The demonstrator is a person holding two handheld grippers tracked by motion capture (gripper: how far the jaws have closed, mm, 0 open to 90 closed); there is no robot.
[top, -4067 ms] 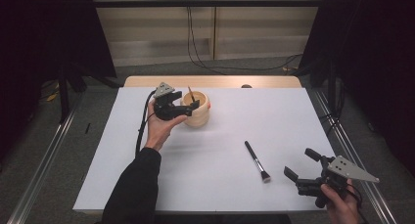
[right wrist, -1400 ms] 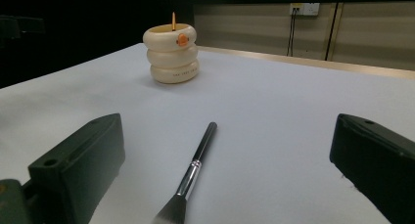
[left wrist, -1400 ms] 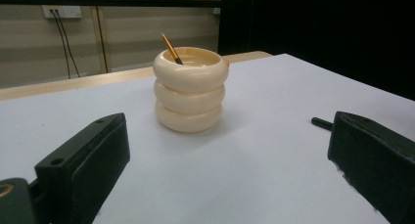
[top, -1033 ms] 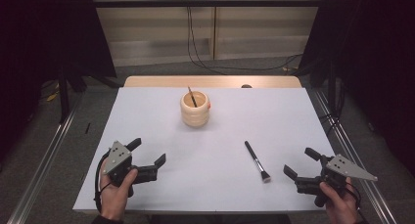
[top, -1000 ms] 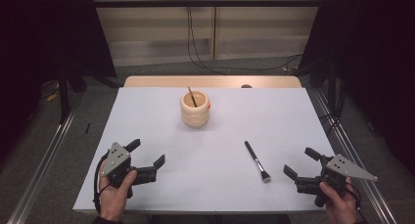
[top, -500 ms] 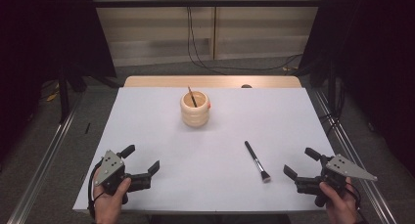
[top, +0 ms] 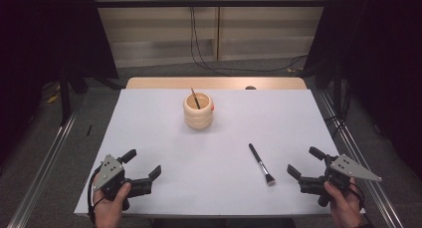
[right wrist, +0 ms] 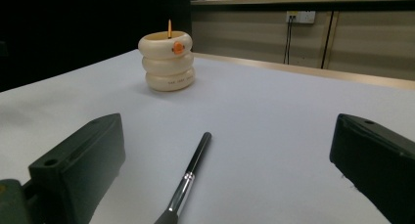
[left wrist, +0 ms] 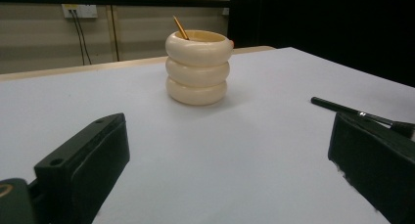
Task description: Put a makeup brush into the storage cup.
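L gripper (top: pixel 142 164) is sitting near the bench's front-left corner, held in the person's left hand (top: pixel 107 205), jaws spread wide w/ nothing between them, resting low over the white bench (top: pixel 149 128) surface. In the left gripper view the two black jaws are framing the cream ringed cup (left wrist: pixel 198 67), well apart from them.

The cup (top: pixel 198 110) is standing upright toward the back-centre of the bench, a thin wooden-handled stick (top: pixel 195 98) leaning inside it; an orange dot (right wrist: pixel 178 48) is showing on its side in the right gripper view.

The makeup brush (top: pixel 262 164) is lying flat right of centre, nearer the front edge, black handle pointing back toward the cup, bristle end toward the front.

R gripper (top: pixel 304 164) is resting near the front-right corner in the right hand (top: pixel 343 208), jaws also gaping, empty, just beside the brush's bristle end but not touching it. In the right gripper view the brush (right wrist: pixel 188 177) is lying between the jaws, a bit ahead of them.
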